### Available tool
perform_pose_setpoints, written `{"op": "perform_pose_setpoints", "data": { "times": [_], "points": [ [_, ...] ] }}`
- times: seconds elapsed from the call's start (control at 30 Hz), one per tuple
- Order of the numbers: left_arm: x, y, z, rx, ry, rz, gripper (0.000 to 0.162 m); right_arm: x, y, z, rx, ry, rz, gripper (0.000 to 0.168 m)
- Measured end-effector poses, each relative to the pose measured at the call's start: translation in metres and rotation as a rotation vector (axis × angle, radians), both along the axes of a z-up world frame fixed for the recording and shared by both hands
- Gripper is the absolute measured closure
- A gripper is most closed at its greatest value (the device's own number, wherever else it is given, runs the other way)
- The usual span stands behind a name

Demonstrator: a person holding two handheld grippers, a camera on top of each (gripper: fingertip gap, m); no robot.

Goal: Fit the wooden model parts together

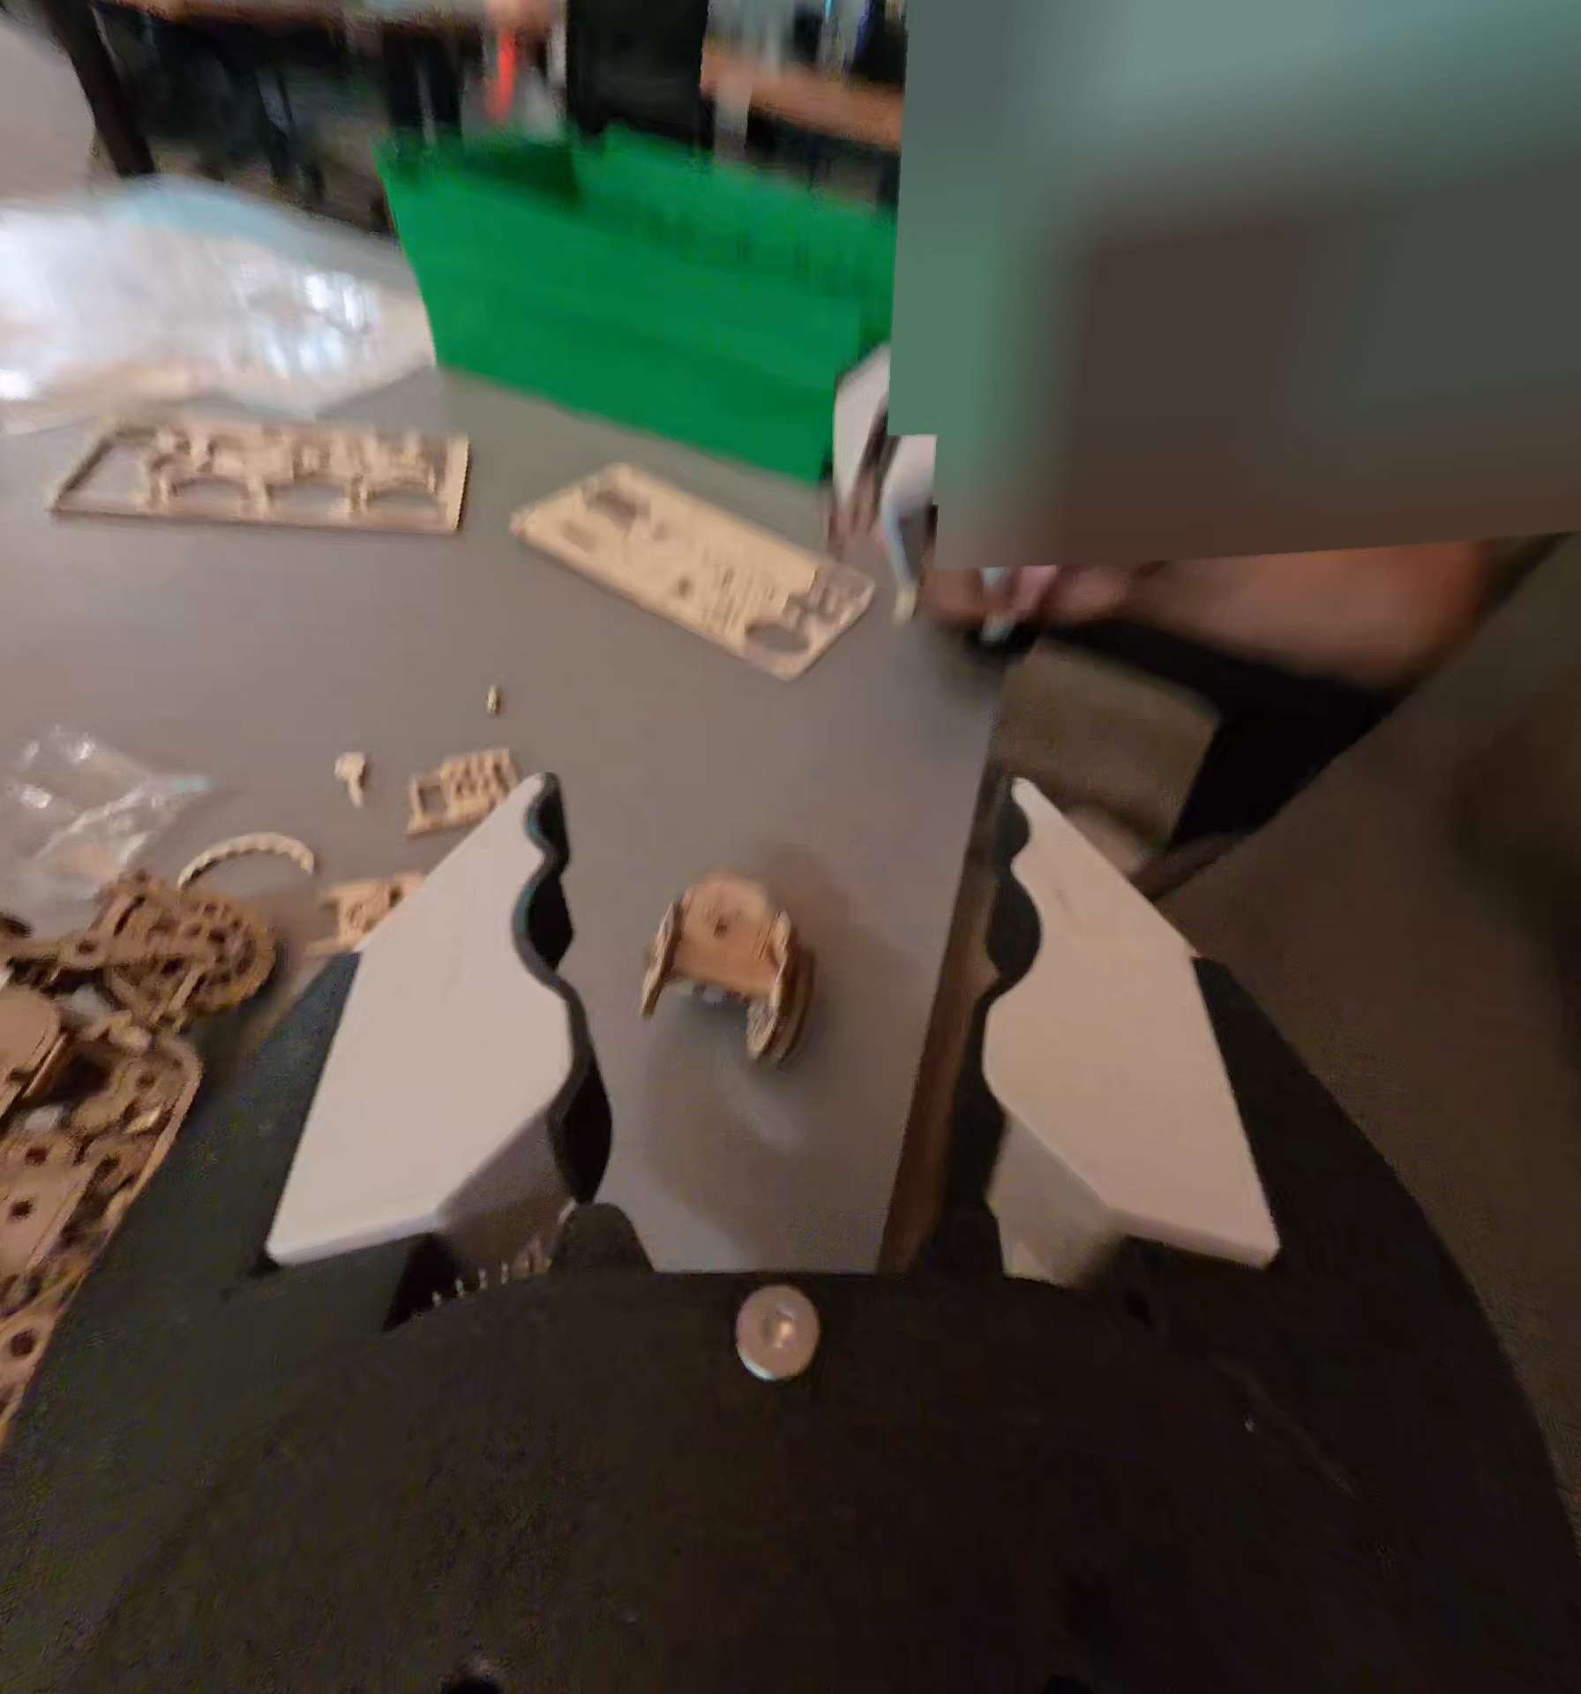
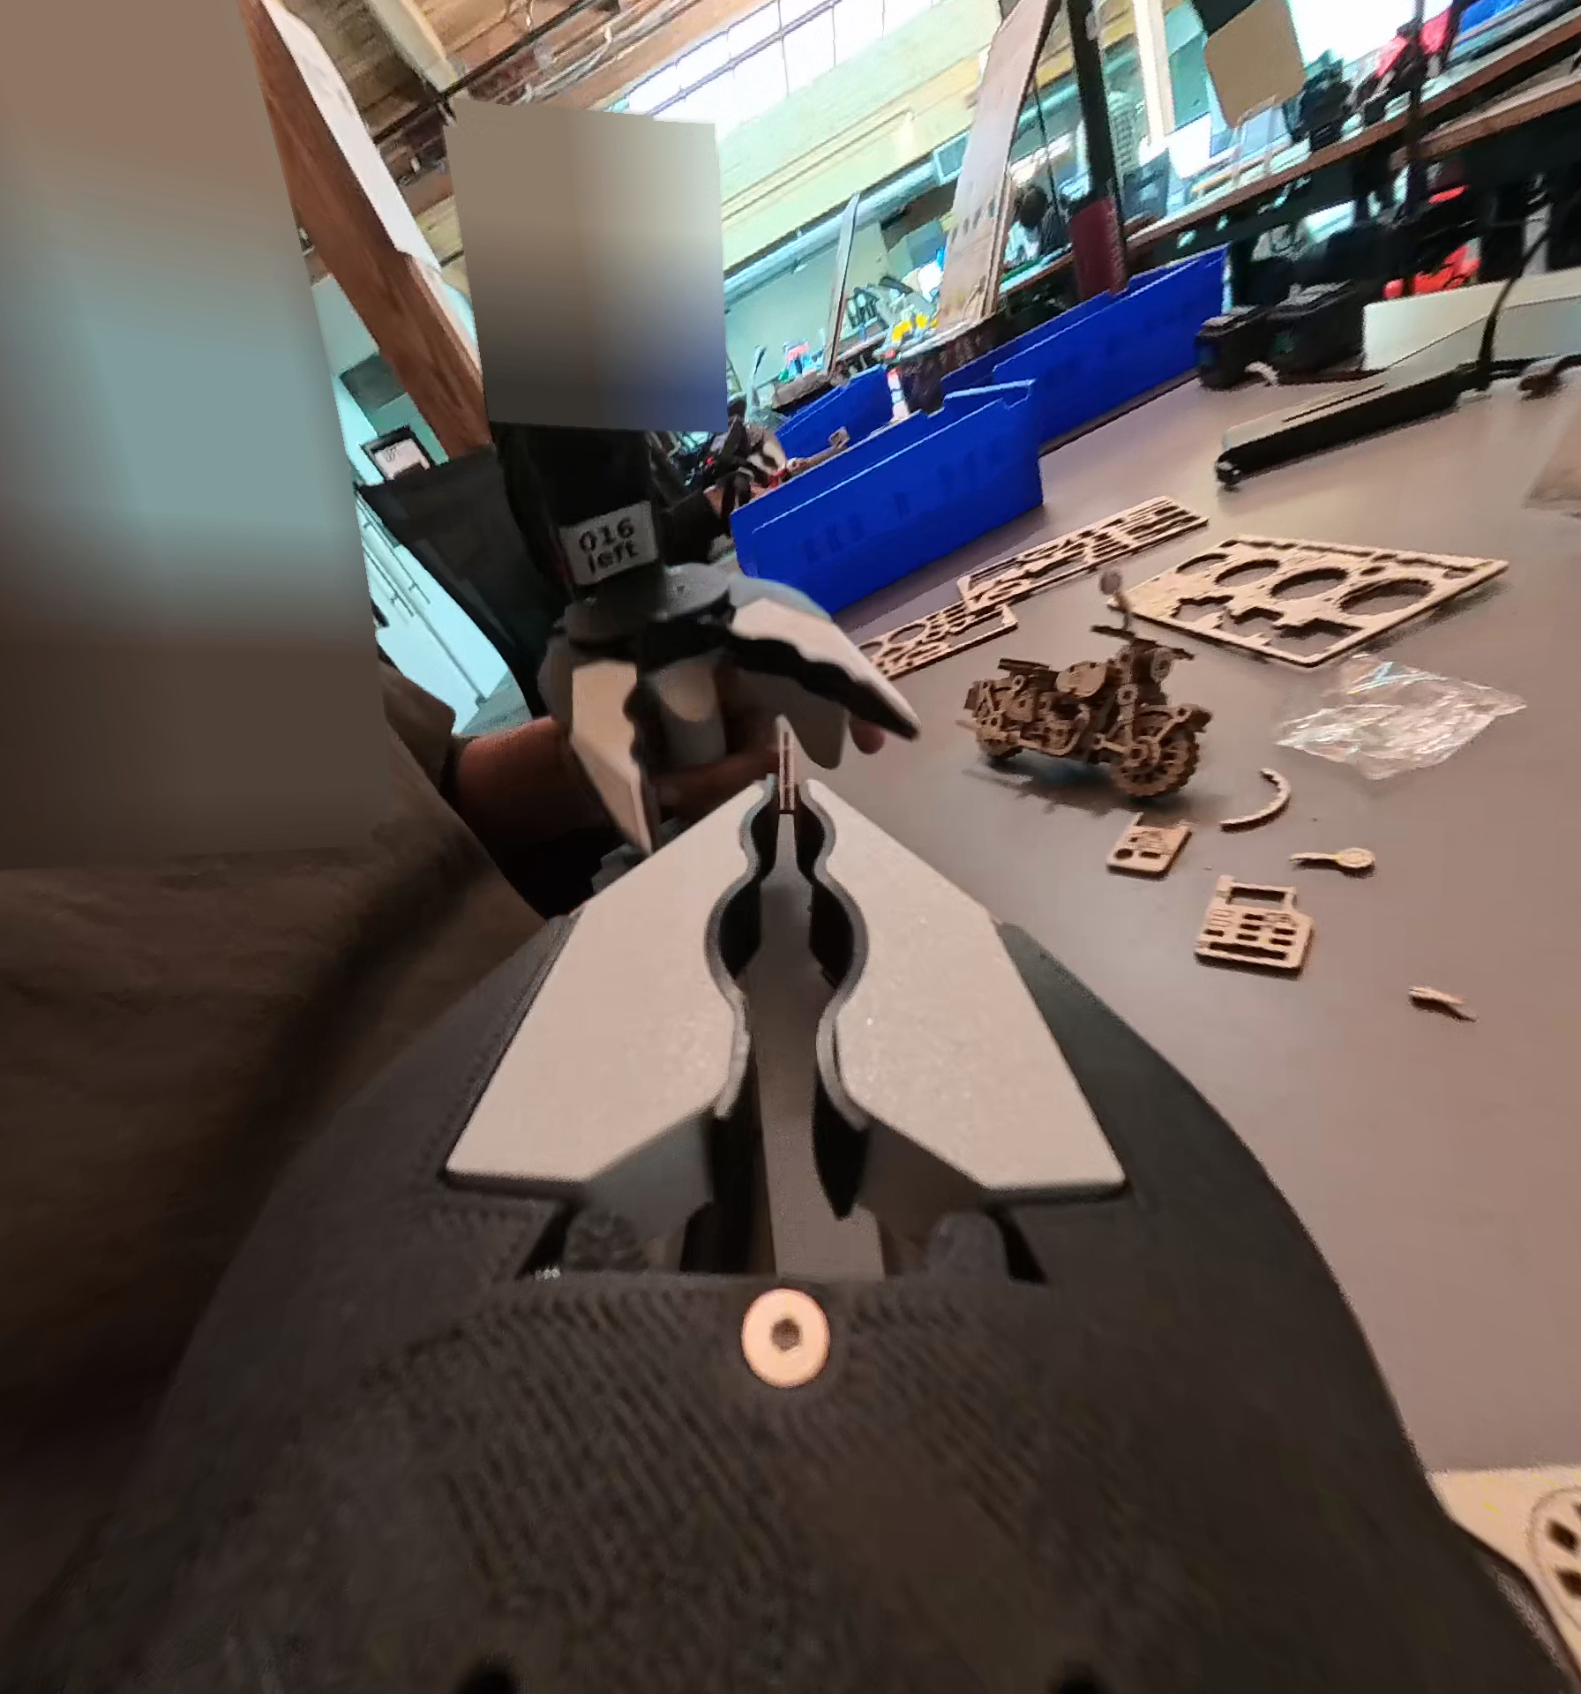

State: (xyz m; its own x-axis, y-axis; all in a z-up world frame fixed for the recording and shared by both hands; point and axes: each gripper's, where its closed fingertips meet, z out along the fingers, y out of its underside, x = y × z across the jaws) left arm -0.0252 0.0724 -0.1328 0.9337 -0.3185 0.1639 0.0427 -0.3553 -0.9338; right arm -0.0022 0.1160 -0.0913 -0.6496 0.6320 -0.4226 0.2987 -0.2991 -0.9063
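A small wooden sub-assembly point(image 1: 727, 962) lies on the grey table point(image 1: 218, 642): pale laser-cut plywood, two toothed disc-like sides joined by a flat plate, tipped on its side, blurred in the left wrist view. It sits near the table's edge, between the spread fingers of the left gripper point(image 1: 782, 797), which hovers wide apart above it and touches nothing.

The right gripper point(image 2: 785, 796) is nearly closed, pinching a thin flat wooden piece point(image 2: 785, 765) edge-on at its fingertips, so that the piece sticks up past the tips.

Beyond the sub-assembly, farther onto the table, lie two punched-out plywood sheets point(image 1: 691, 568), and behind them a green bin point(image 1: 640, 312). To its left lie small loose wooden parts point(image 1: 457, 790), a crumpled clear plastic bag point(image 1: 81, 788) and a built wooden motorcycle point(image 2: 1085, 720), dark brown with cog-like wheels, standing upright in the right wrist view. Blue bins point(image 2: 888, 509) stand behind the motorcycle.
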Motion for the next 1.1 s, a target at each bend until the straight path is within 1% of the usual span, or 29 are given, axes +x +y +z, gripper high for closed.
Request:
{"op": "perform_pose_setpoints", "data": {
  "times": [0.03,0.07,0.13,0.2,0.3,0.4,0.43,0.57,0.63,0.67,0.77,0.87,0.97,1.03,1.1],
  "points": [
    [-0.001,-0.001,-0.018,-0.085,0.087,0.001,0.062,0.0,0.004,0.002,-0.015,0.003,-0.008,0.168],
    [-0.004,-0.001,-0.035,-0.151,0.171,0.014,0.058,0.0,0.006,0.003,-0.029,0.003,-0.012,0.168],
    [-0.006,0.0,-0.06,-0.228,0.286,0.028,0.06,-0.001,0.007,0.002,-0.046,-0.003,-0.012,0.168],
    [-0.004,-0.001,-0.077,-0.286,0.351,0.021,0.065,-0.001,0.005,0.0,-0.044,-0.01,-0.004,0.168],
    [-0.002,0.001,-0.085,-0.302,0.394,0.018,0.08,-0.001,0.0,-0.004,-0.013,-0.018,0.006,0.168],
    [-0.001,0.002,-0.085,-0.305,0.389,0.016,0.103,-0.001,-0.003,-0.007,0.018,-0.025,0.012,0.168],
    [-0.003,0.002,-0.086,-0.305,0.393,0.019,0.108,-0.001,-0.004,-0.008,0.02,-0.027,0.015,0.168],
    [-0.006,0.001,-0.084,-0.304,0.349,0.034,0.108,-0.002,-0.002,-0.008,0.015,-0.03,0.014,0.168],
    [-0.006,0.004,-0.075,-0.277,0.236,0.055,0.109,-0.002,0.001,-0.006,0.01,-0.023,0.003,0.168],
    [-0.005,0.006,-0.067,-0.259,0.137,0.061,0.109,-0.002,0.002,-0.005,0.008,-0.016,-0.004,0.168],
    [-0.002,0.011,-0.034,-0.178,-0.254,0.06,0.109,-0.002,0.004,-0.001,0.022,0.013,-0.027,0.168],
    [-0.005,0.013,-0.008,-0.107,-0.617,0.052,0.109,-0.002,0.002,0.002,0.064,0.046,-0.047,0.168],
    [-0.013,0.015,0.018,-0.011,-0.967,0.042,0.109,-0.001,-0.001,0.014,0.136,0.142,-0.12,0.168],
    [-0.02,0.015,0.029,0.051,-1.135,0.045,0.11,0.001,-0.005,0.023,0.199,0.206,-0.166,0.168],
    [-0.024,0.015,0.033,0.085,-1.259,0.049,0.11,0.002,-0.01,0.023,0.276,0.223,-0.187,0.168]
  ]
}}
